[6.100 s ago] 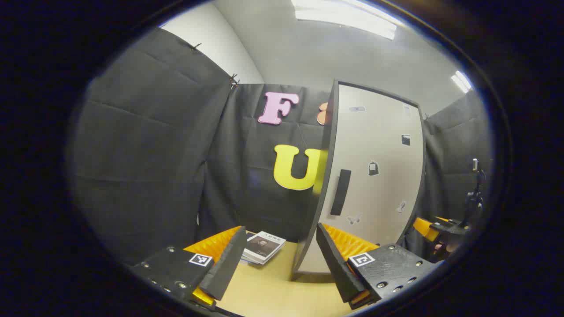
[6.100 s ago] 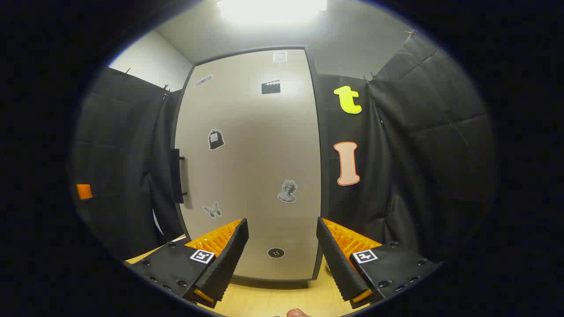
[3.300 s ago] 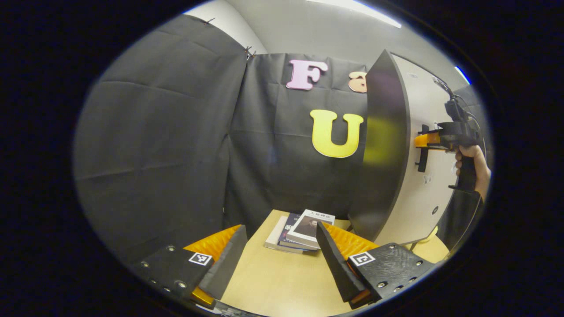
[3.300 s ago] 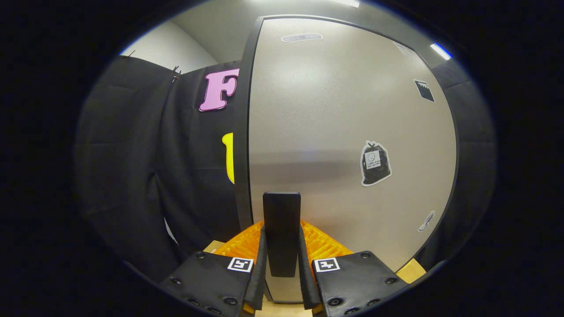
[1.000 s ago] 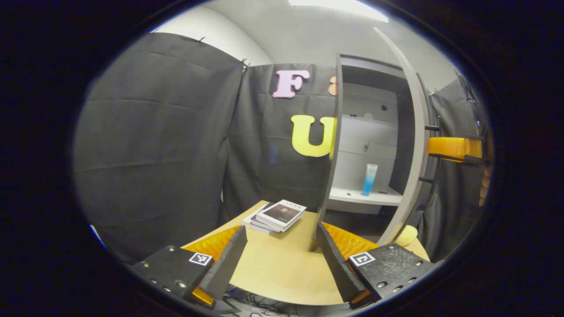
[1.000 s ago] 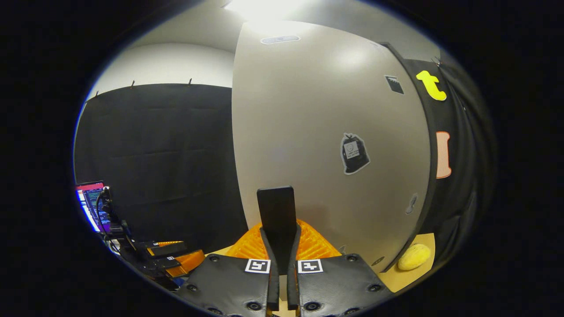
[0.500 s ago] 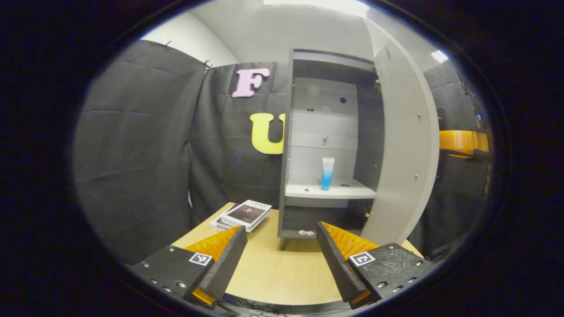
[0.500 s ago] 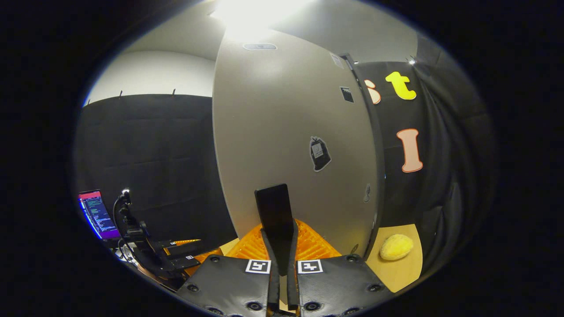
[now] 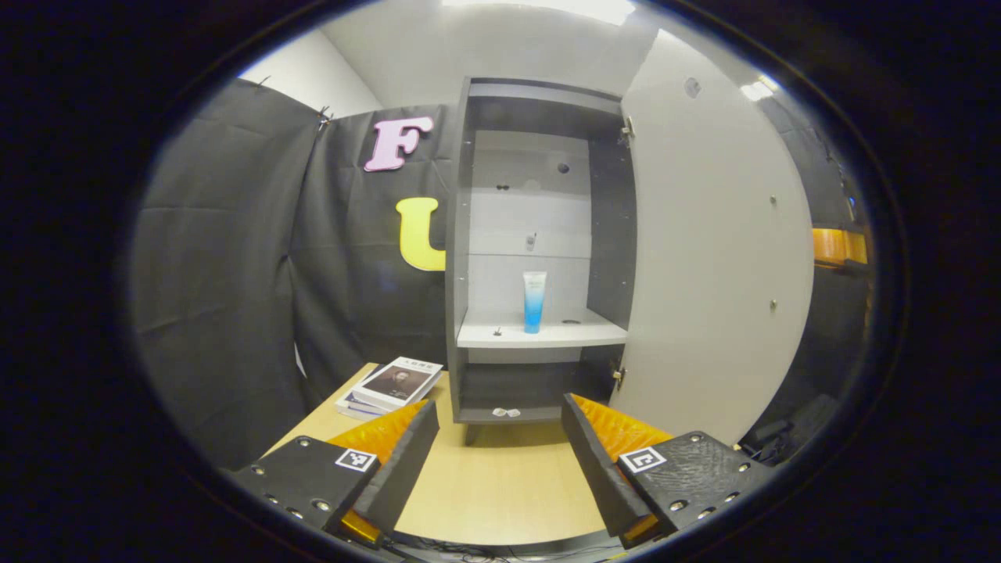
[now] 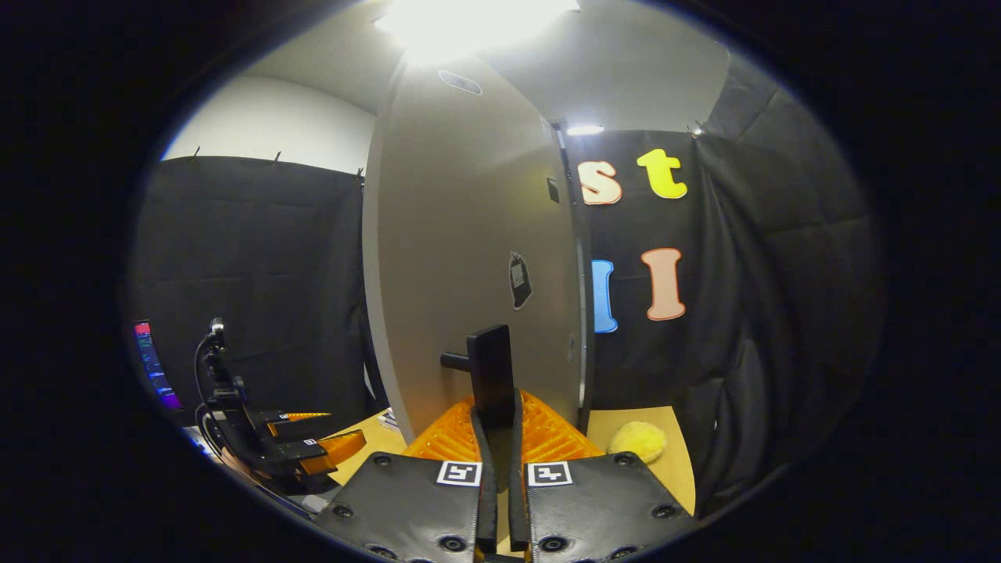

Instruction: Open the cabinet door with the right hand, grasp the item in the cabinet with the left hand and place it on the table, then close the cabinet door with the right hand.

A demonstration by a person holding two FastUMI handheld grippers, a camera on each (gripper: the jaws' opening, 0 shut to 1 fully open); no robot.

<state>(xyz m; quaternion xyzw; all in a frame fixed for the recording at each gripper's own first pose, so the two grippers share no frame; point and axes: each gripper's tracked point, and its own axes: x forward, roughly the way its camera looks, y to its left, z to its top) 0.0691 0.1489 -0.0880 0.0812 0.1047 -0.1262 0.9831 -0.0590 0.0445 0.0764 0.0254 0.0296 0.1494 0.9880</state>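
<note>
Tube (image 9: 534,301): upright on cabinet shelf (image 9: 539,336), straight ahead of left gripper (image 9: 494,461), jaws spread.
Right gripper (image 10: 496,469): pinching door handle (image 10: 491,375).

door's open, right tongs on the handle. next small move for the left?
Probably reach the left tongs forward and up toward the blue tube. The cabinet door stands wide open, the right tongs are shut on the door handle, the tube stands upright on the shelf, and the left tongs are open, low over the table.
</note>
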